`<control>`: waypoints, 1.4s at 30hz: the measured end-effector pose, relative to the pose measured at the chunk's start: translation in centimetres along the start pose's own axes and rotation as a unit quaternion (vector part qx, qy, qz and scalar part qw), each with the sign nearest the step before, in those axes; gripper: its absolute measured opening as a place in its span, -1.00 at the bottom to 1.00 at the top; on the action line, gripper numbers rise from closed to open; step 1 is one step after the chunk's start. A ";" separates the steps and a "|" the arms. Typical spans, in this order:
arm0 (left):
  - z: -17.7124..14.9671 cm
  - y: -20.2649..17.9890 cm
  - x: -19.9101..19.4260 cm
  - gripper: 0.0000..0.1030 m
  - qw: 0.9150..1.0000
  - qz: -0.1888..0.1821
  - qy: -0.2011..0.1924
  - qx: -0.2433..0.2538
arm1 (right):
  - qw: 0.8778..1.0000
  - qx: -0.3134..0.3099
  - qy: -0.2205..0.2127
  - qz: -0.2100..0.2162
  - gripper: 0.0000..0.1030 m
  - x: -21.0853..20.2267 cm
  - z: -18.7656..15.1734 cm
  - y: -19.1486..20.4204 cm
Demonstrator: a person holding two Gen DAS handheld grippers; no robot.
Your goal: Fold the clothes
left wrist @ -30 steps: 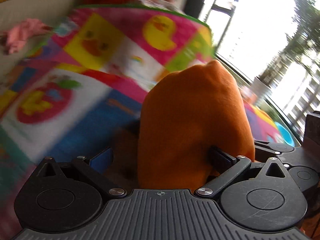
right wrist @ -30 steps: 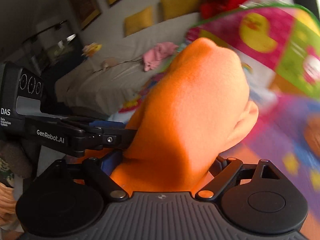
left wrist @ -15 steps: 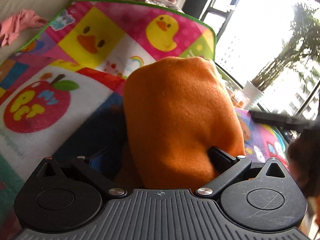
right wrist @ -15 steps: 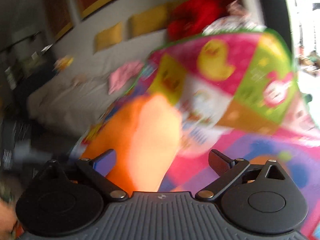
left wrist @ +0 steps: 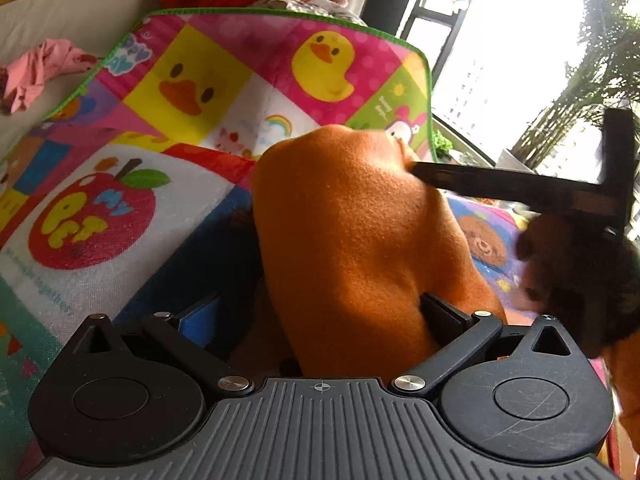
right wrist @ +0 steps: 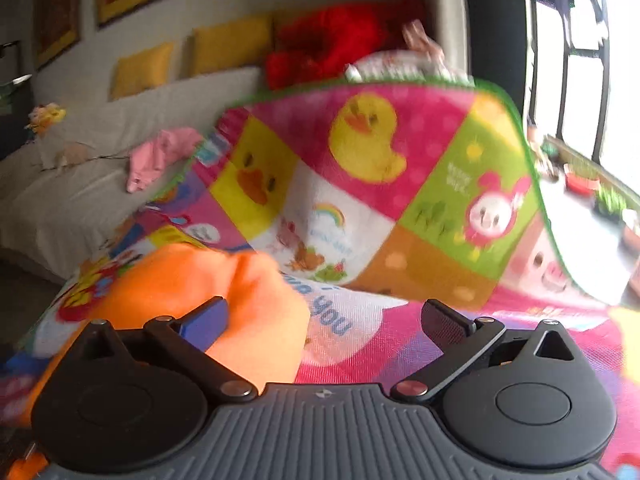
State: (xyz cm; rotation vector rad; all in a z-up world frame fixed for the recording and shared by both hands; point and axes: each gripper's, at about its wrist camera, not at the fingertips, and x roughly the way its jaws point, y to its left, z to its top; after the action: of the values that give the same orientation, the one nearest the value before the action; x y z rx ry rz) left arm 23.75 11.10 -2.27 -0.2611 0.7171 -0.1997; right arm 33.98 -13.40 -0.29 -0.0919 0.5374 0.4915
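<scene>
Left tongs (left wrist: 320, 320) clamped on the orange garment (left wrist: 352, 232), with the fleece bunched up between the blue pad and the black pad and rising in a tall mound ahead of the camera. Right tongs (right wrist: 324, 320) spread wide apart, gripping nothing; only the blue left pad (right wrist: 206, 322) brushing or overlapping the edge of the same orange garment (right wrist: 224, 300) (contact itself hard to judge through the blur). Garment heaped on the colourful play mat (left wrist: 224, 88), toward the left side in the right wrist view, lower folds spilling down past the tong housing. Mat printed with ducks, a rainbow and a red apple, bordered in green, its far edge curling upward. Beyond it, a pale sofa (right wrist: 80, 184) carrying a crumpled pink cloth (right wrist: 160, 156) and yellow cushions (right wrist: 228, 44) along the back, plus a red plush heap (right wrist: 328, 44). In the left wrist view, the dark body of the other handheld device (left wrist: 532, 188) crossing the right side, just beside the top of the orange mound. Bright window (left wrist: 520, 60) behind, with trees outside.
</scene>
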 end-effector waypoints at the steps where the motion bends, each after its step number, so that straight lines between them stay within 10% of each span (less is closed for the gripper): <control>1: -0.1 0.1 -0.3 1.00 1.000 -0.002 -0.002 -0.002 | 1.000 -0.015 -0.005 0.018 0.99 -1.5 -0.5 0.6; 7: -1.4 0.9 -1.8 1.00 1.000 -0.008 -0.009 -0.022 | 0.984 -0.119 0.001 0.134 1.00 -7.7 -5.1 5.1; 18: -1.3 0.7 -1.7 1.00 0.999 0.011 -0.028 -0.013 | 0.997 -0.080 0.019 -0.013 0.93 -3.3 -6.6 5.3; 24: 0.0 -0.2 -0.5 1.00 1.000 0.002 -0.028 0.012 | 0.997 -0.031 0.023 0.064 0.96 -6.5 -6.6 2.2; 31: 5.8 -0.7 -0.4 1.00 0.996 -0.003 -0.088 0.028 | 0.999 0.007 -0.034 0.037 1.00 -7.6 -4.5 0.0; 34: 9.1 -2.3 2.8 1.00 0.991 0.051 -0.080 0.098 | 0.998 0.011 -0.040 0.040 1.00 -6.6 -3.8 0.5; 37: 11.1 -2.6 6.7 1.00 0.982 0.121 -0.058 0.135 | 0.999 -0.037 0.001 0.021 1.00 -4.3 -4.6 1.5; 42: 10.9 -1.2 10.6 1.00 0.988 0.089 -0.018 0.126 | 0.995 -0.085 0.047 -0.014 1.00 -1.6 -6.9 1.6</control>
State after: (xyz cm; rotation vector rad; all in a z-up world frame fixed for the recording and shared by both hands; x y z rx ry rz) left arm 38.77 8.92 -0.57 0.0415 0.6686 -0.1142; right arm 28.80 -14.07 -5.30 -0.2859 0.5853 0.5076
